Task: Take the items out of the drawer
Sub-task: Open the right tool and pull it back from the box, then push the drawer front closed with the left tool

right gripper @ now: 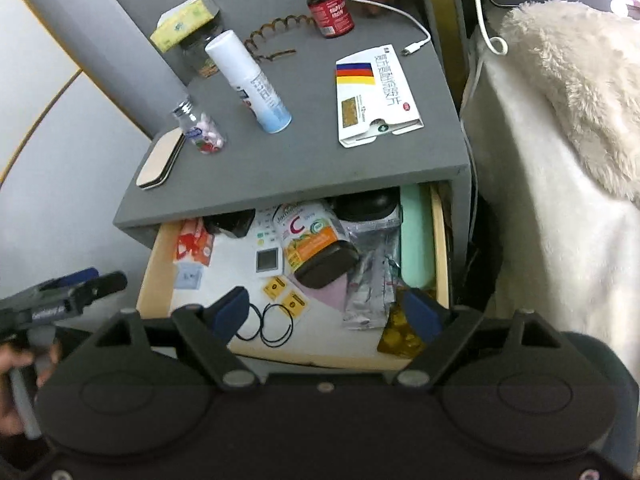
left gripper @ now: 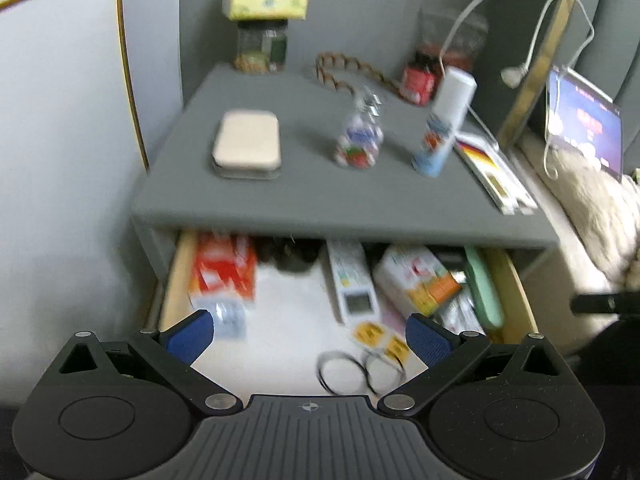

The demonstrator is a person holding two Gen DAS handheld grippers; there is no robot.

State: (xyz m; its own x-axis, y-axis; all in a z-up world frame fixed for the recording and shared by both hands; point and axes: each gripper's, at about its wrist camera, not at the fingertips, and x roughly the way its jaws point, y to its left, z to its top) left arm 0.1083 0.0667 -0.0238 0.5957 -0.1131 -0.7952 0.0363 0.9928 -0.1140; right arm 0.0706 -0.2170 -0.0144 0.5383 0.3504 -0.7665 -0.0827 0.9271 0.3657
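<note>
The drawer (left gripper: 176,276) (right gripper: 154,276) of the grey nightstand stands pulled open. In it lie a vitamin C bottle (right gripper: 316,244) (left gripper: 420,276), a white remote (left gripper: 352,280) (right gripper: 268,254), an orange pack (left gripper: 224,268) (right gripper: 192,244), black hair ties (right gripper: 272,324) (left gripper: 344,372), yellow sachets (left gripper: 380,340), foil packets (right gripper: 368,292) and a mint green case (right gripper: 416,236). My left gripper (left gripper: 310,334) hovers open and empty above the drawer's front. My right gripper (right gripper: 328,310) is open and empty over the drawer's front right. The left gripper also shows at the right wrist view's left edge (right gripper: 76,292).
On the nightstand top (right gripper: 312,160) stand a white spray can (right gripper: 250,82), a small candy jar (right gripper: 202,130), a medicine box (right gripper: 376,96), a red bottle (right gripper: 330,10), a beige tin (left gripper: 246,144) and a charging cable. A fluffy blanket (right gripper: 560,160) lies to the right.
</note>
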